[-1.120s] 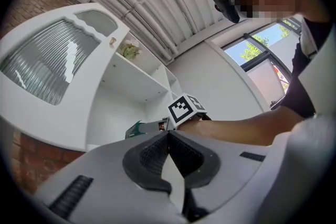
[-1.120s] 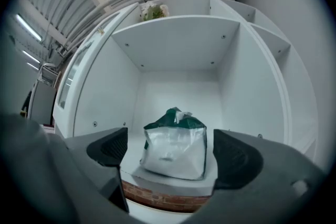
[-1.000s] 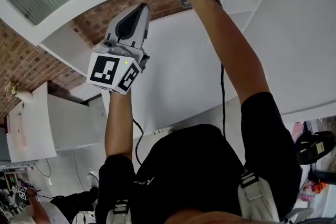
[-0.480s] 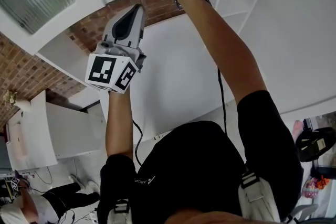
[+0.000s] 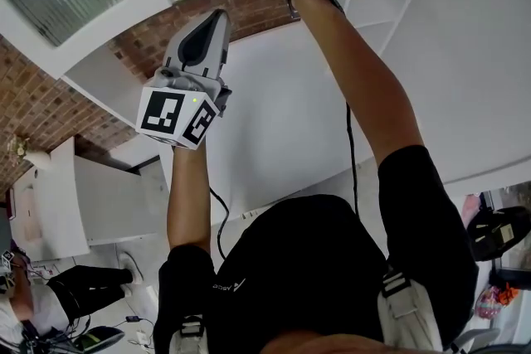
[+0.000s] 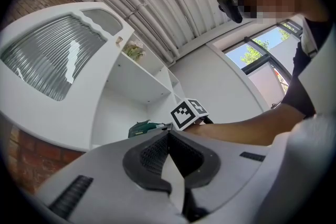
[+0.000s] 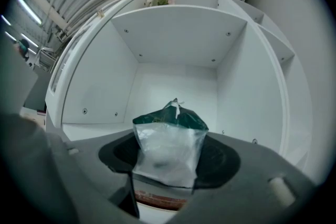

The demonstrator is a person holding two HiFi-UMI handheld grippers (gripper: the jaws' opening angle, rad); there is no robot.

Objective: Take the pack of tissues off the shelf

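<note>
Closing on the pack of tissues (image 7: 169, 144), the right gripper (image 7: 169, 173) reaches into a white shelf (image 7: 178, 34) compartment, its pads touching the pack's two sides; the left gripper (image 6: 167, 139) is raised nearby, jaws together, holding nothing.

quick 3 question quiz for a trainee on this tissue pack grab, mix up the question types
1. True or false: the left gripper holds the pack of tissues.
2. The pack is: A) between the right gripper's jaws, with the white shelf behind it; B) lying on the floor; C) on a table.
3. What colour is the pack's top end?
Key: 1 false, the left gripper's jaws are together and empty. 2 A, the right gripper's jaws are closing with the pack between them. 3 green.
</note>
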